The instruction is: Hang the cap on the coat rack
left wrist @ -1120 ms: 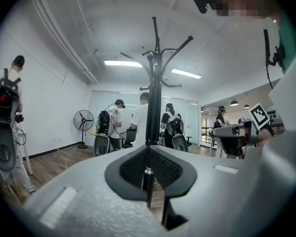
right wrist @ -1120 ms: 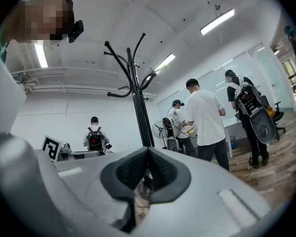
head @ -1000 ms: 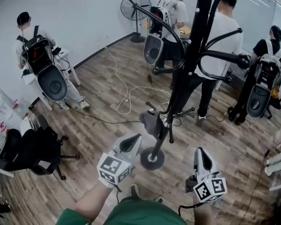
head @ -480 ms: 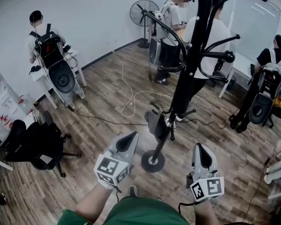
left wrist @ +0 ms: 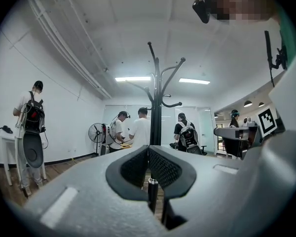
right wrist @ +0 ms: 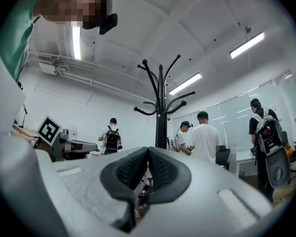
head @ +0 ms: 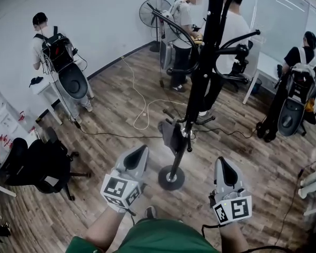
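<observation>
From the head view, the left gripper (head: 142,152) and right gripper (head: 222,162) face the coat rack (head: 196,88); what seems to be the dark cap (head: 171,136) hangs low on it. Left gripper view: pads meet, empty. Right gripper view: likewise. The cap looks light and floppy; pinch the brim.

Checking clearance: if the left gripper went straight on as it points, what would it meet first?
Probably the coat rack's pole, standing dead ahead of the shut left gripper. Nothing shows in between, though depth is hard to judge.
</observation>
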A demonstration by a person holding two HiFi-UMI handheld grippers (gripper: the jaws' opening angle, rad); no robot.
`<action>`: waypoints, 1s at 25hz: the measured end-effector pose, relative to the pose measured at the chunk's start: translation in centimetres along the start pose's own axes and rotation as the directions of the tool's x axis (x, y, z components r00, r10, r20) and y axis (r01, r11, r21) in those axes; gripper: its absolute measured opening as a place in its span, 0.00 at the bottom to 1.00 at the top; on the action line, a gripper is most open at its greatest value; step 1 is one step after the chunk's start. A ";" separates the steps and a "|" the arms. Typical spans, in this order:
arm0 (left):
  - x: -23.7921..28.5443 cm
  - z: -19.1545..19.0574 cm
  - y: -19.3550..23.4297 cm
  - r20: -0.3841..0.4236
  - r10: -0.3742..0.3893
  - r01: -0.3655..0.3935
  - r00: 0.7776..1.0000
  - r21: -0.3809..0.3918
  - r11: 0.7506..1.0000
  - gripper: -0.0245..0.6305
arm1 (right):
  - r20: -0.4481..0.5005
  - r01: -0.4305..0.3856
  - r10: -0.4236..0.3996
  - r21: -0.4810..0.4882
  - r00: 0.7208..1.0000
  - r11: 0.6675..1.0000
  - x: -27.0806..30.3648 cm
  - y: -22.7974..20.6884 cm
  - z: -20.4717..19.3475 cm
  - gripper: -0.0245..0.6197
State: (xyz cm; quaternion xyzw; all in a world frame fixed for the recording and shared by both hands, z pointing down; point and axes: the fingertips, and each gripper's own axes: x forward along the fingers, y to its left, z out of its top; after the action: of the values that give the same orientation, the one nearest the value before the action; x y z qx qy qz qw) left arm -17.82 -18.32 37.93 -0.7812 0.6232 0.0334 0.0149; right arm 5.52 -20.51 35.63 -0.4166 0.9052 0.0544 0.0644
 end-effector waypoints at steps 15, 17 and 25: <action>0.8 -1.1 0.9 -0.030 -0.015 0.015 0.999 -0.002 1.000 0.06 | -0.006 0.021 -0.021 0.002 1.000 1.000 0.5 -0.2 -0.3 0.05; 0.9 -1.2 1.2 -0.033 -0.013 0.013 0.999 -0.002 1.000 0.06 | -0.011 0.022 -0.022 0.008 1.000 1.000 0.8 -0.3 -0.6 0.05; 1.5 -1.7 2.3 -0.043 -0.012 0.011 0.999 -0.005 1.000 0.06 | -0.017 0.018 -0.017 0.013 1.000 1.000 1.8 -0.1 -1.1 0.05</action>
State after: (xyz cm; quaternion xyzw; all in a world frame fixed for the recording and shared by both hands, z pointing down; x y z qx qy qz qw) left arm -19.71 -20.45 39.56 -0.7854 0.6187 0.0179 -0.0004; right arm 4.30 -22.10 36.45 -0.4246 0.9023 0.0445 0.0601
